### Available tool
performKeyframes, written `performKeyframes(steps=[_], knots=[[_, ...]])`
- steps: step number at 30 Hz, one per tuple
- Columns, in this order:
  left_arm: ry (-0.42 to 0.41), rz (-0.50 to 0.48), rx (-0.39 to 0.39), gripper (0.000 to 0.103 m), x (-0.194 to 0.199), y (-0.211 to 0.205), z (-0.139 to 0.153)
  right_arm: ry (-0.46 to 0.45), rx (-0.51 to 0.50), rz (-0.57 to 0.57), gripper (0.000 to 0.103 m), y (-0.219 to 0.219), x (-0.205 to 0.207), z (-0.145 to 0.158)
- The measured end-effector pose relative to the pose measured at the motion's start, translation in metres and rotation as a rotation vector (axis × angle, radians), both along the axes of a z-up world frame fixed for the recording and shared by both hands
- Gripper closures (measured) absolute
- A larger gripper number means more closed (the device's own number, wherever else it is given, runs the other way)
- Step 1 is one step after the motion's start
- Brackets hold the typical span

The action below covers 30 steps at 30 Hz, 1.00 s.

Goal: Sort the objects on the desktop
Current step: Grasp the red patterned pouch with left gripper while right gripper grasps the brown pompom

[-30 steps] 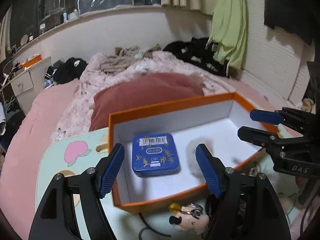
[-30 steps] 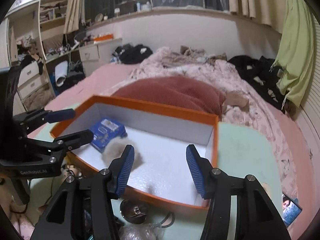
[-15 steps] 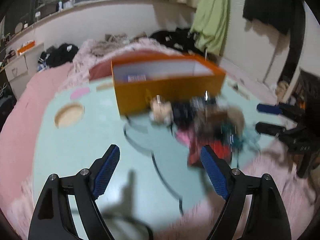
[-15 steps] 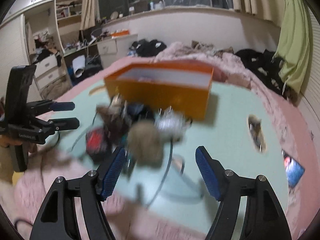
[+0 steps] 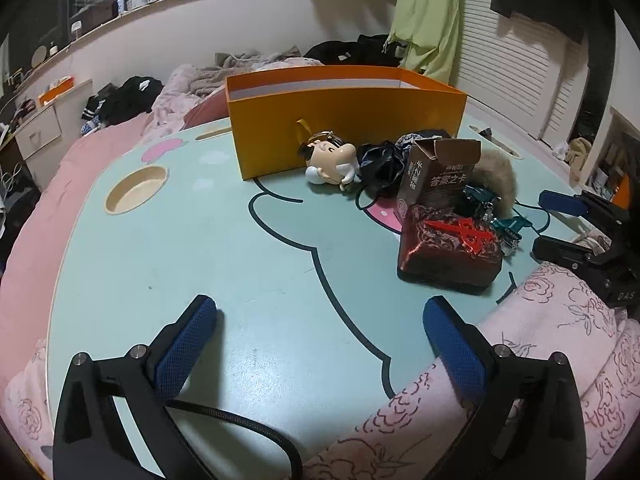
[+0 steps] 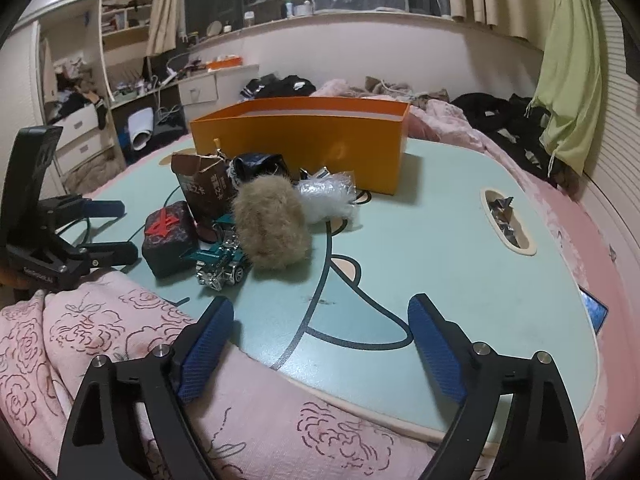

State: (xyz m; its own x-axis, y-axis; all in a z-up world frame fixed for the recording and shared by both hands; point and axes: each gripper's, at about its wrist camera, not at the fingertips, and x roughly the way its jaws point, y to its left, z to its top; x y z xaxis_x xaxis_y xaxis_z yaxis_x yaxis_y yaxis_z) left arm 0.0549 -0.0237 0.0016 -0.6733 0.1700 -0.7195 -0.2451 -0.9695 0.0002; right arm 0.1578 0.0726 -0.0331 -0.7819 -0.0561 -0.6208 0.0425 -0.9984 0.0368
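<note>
**Clutter heaped in front of the orange box, both claws empty**

The orange box (image 5: 348, 120) stands upright on the mint-green bench (image 5: 200, 248), its open top facing up. The things to sort lie in a loose heap just before its front wall. Nearest the box are a big-headed cartoon figurine (image 5: 332, 160), lying on its side against the wall, a crumpled black bag (image 5: 380, 164) and a white fluffy bundle (image 6: 328, 196). Further from the box stands an opened brown card carton (image 5: 436, 172), with a tan fur pompom (image 6: 270, 226) beside it. Further out still sit a dark red cube with a red character on top (image 5: 448, 248) and a teal-and-chrome toy car (image 6: 220, 260), touching the pompom.

The left claw (image 5: 320, 344) is over bare bench well short of the heap, its jaws opening wide with nothing between them. The right claw (image 6: 320, 340) is at the bench's near edge above a pink rose-print blanket (image 6: 100, 344), jaws also opening, nothing held.
</note>
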Motion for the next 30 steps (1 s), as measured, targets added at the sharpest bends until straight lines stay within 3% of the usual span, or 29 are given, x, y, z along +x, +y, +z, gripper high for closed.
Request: performKeyframes(steps=[14,19,23,25,28,30], knots=[[0.0,0.006,-0.001,0.0,0.005,-0.001,0.001,0.003,-0.001,0.011,0.009,-0.001,-0.004,0.001],[0.007,0.101,0.007,0.0,0.008,-0.005,0.005,0.003,-0.001,0.011,0.009,0.0,-0.004,0.001],[0.103,0.013,0.092,0.001,0.022,0.002,0.027,0.003,0.0,0.01,0.009,-0.001,-0.004,0.001],[0.108,-0.036,0.106,0.001,0.022,0.011,0.034,0.003,-0.001,0.01,0.009,0.0,-0.004,0.001],[0.064,-0.133,0.056,0.006,0.008,0.036,0.035,0.003,0.0,0.01,0.009,-0.001,-0.004,0.001],[0.028,-0.18,-0.005,0.018,-0.001,0.052,0.028,0.003,0.0,0.01,0.009,-0.001,-0.004,0.001]])
